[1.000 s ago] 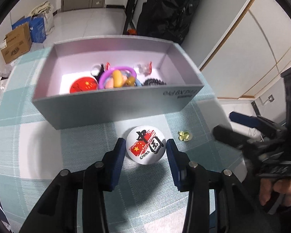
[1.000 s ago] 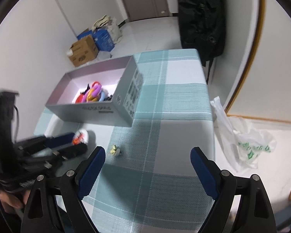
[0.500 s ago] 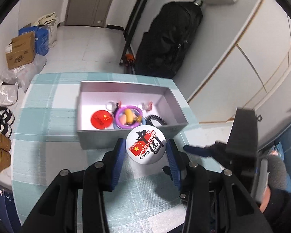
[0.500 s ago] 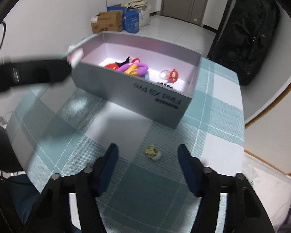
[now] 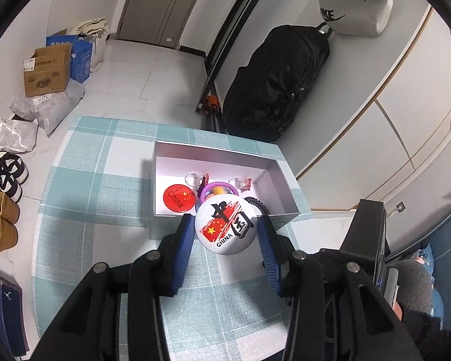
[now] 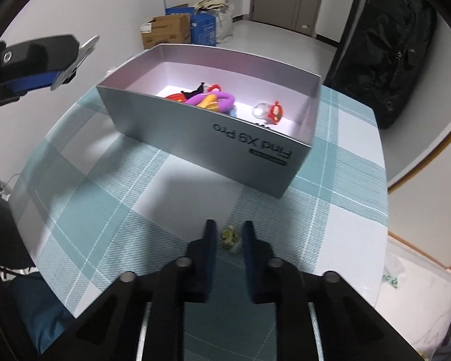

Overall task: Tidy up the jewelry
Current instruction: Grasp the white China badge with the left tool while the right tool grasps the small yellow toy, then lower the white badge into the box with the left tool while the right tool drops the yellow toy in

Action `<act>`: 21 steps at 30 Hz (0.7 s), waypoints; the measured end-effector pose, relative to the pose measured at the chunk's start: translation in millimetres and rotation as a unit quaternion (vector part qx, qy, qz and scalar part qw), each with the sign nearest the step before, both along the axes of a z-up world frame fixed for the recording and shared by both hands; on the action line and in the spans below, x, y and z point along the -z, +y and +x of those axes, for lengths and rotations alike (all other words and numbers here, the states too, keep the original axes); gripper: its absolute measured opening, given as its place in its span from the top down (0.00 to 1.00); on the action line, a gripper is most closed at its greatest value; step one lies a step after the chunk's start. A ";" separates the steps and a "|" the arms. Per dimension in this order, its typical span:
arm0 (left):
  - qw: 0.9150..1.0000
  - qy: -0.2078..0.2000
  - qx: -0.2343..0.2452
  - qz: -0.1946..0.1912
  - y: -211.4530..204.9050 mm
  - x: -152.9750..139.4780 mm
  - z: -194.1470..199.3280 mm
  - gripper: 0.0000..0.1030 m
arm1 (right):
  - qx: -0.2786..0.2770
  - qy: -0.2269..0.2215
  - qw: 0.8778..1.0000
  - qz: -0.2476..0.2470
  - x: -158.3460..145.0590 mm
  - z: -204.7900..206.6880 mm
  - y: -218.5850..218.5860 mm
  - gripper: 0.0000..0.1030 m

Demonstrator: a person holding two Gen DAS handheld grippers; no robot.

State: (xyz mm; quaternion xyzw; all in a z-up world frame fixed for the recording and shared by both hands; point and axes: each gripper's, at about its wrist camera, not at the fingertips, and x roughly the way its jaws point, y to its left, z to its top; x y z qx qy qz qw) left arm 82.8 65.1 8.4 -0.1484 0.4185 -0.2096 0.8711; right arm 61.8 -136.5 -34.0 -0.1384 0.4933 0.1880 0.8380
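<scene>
Most of the jewelry already lies in the grey box (image 5: 281, 180): a red round badge (image 5: 178, 197), a purple ring (image 6: 213, 99), a black coiled hair tie (image 5: 257, 203) and two small clear charms rest on its floor. You hold two of the remaining pieces. Your left gripper (image 5: 225, 234) is clamped on the white round badge (image 5: 226, 227), lifted off the checked tablecloth (image 5: 99, 186) and poised near the box's front wall, so that piece only needs carrying over the rim and letting go. Your right gripper (image 6: 228, 237) has drawn its jaws tight around the small green trinket (image 6: 231, 236), which seems to sit on the cloth just in front of the box; it looks pinched, not yet raised. No other loose piece shows on the table, so these two drops should finish the job.
</scene>
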 end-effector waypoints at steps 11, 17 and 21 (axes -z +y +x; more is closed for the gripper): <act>1.000 0.002 -0.012 -0.005 5.0 -2.1 -2.1 0.64 | 0.023 0.017 0.999 0.044 -6.3 3.3 -12.9 0.89; 1.000 -0.001 -0.010 -0.006 2.7 -4.3 -2.0 0.64 | 0.019 0.007 0.997 0.072 -18.3 3.9 -11.9 0.89; 1.000 0.000 -0.014 -0.008 4.2 -4.9 -0.2 0.64 | 0.011 -0.005 0.994 0.106 -31.6 8.4 -9.2 0.89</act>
